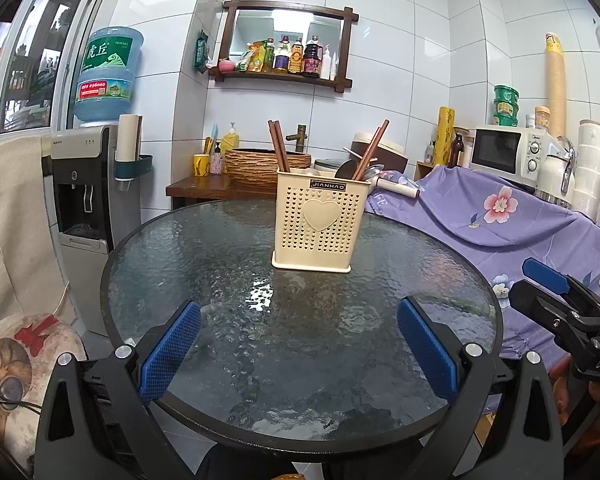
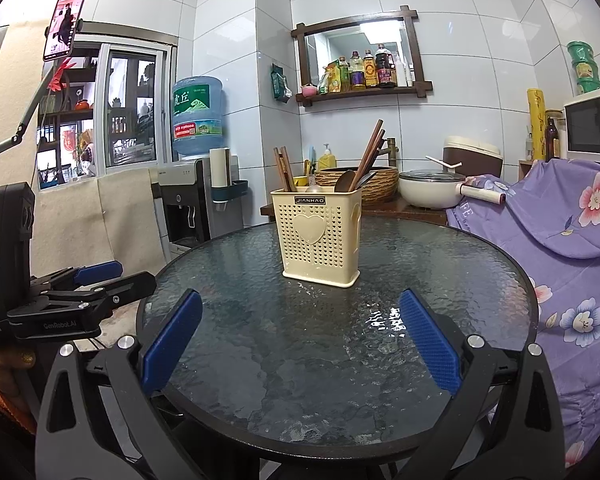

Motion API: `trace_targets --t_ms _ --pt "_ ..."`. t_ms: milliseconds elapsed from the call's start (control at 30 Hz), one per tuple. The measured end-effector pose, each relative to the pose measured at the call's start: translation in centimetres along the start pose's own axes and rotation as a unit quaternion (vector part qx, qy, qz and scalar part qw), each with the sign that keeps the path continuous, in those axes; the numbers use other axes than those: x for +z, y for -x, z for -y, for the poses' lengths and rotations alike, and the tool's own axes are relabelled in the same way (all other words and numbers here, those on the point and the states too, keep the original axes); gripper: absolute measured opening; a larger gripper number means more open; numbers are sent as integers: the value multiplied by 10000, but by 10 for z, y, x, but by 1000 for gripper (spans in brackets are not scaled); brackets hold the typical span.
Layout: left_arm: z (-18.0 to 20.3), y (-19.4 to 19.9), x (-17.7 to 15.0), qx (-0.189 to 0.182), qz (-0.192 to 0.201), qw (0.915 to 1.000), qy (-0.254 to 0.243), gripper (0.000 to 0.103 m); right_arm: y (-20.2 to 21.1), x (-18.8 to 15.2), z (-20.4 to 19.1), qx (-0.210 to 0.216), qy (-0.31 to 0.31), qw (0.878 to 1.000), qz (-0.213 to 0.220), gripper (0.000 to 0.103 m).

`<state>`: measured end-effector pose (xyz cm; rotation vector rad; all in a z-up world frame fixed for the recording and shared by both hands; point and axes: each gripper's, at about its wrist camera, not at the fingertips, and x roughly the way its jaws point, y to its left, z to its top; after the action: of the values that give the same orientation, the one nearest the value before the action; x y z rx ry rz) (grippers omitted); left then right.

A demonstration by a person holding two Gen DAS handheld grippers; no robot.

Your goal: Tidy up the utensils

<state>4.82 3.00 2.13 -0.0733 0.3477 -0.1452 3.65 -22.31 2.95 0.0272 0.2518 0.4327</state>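
A cream perforated utensil holder [image 1: 321,224] [image 2: 320,236] with a heart on its front stands on a round glass table [image 1: 220,264] [image 2: 440,264]. Brown chopsticks [image 1: 278,146] [image 2: 284,170] lean in its left part, more chopsticks [image 1: 372,150] [image 2: 370,152] and dark spoons [image 2: 345,181] in its right part. My left gripper [image 1: 298,350] is open and empty over the table's near edge. My right gripper [image 2: 300,344] is open and empty, also at the near edge. Each gripper shows in the other's view, the right one [image 1: 548,280] at the right edge, the left one [image 2: 96,276] at the left edge.
A purple flowered cloth [image 1: 500,216] [image 2: 572,216] covers furniture right of the table. A water dispenser [image 1: 84,184] [image 2: 184,204] stands at the left. Behind the table is a wooden counter [image 1: 196,190] with a woven basin [image 1: 260,166], a white pot [image 2: 432,190] and a microwave [image 1: 504,150].
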Motion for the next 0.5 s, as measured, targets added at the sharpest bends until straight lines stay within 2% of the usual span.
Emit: trace_targets --t_ms 500 --pt "1 0 0 -9 -5 10000 -4 97 0 0 -1 6 -7 10000 -6 97"
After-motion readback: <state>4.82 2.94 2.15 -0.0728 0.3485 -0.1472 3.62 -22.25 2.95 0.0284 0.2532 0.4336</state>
